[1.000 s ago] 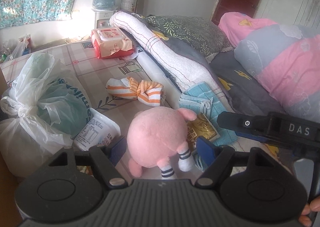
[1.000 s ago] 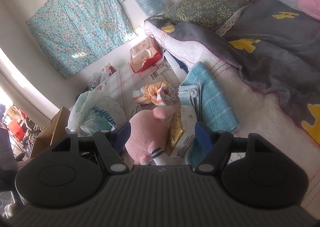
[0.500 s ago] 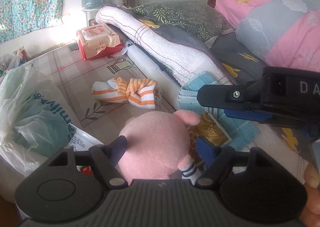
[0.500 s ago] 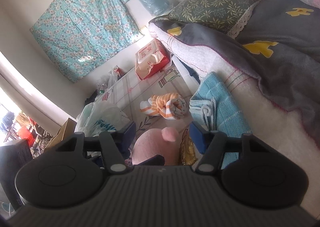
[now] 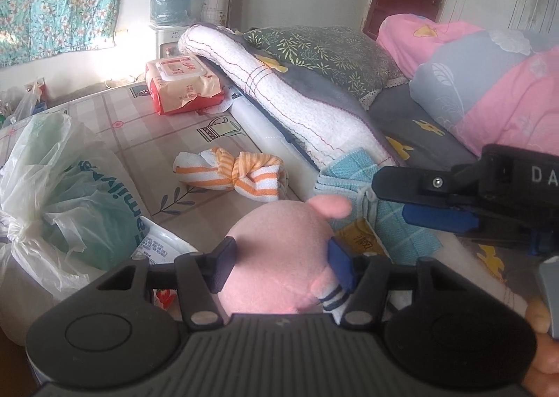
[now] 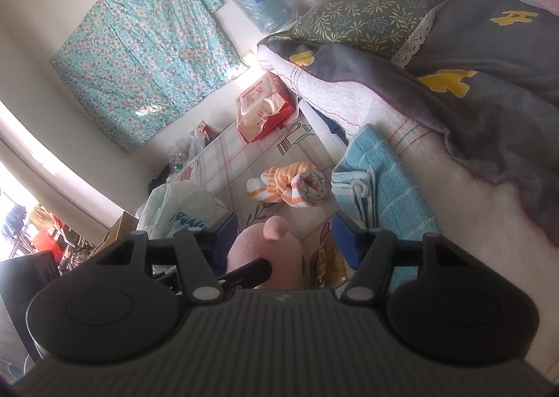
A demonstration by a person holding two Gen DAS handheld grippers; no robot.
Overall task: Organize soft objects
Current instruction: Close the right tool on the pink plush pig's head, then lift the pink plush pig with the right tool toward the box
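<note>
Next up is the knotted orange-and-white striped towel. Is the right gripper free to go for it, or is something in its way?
Probably not directly: the round pink plush toy sits between the right gripper jaws, with the striped towel beyond it. Lifting over the toy should clear the way.

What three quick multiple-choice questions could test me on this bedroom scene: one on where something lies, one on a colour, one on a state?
1. Where does the striped rolled towel lie?
A on the checked mat
B on the pillow
C in the plastic bag

2. What colour is the plush toy?
A green
B pink
C yellow

3. How is the left gripper?
A wide open, empty
B out of view
C closed on the plush toy

Key: 1 A, it rests on the mat; 2 B, its body is pink; 3 C, both pads press into its sides.
</note>
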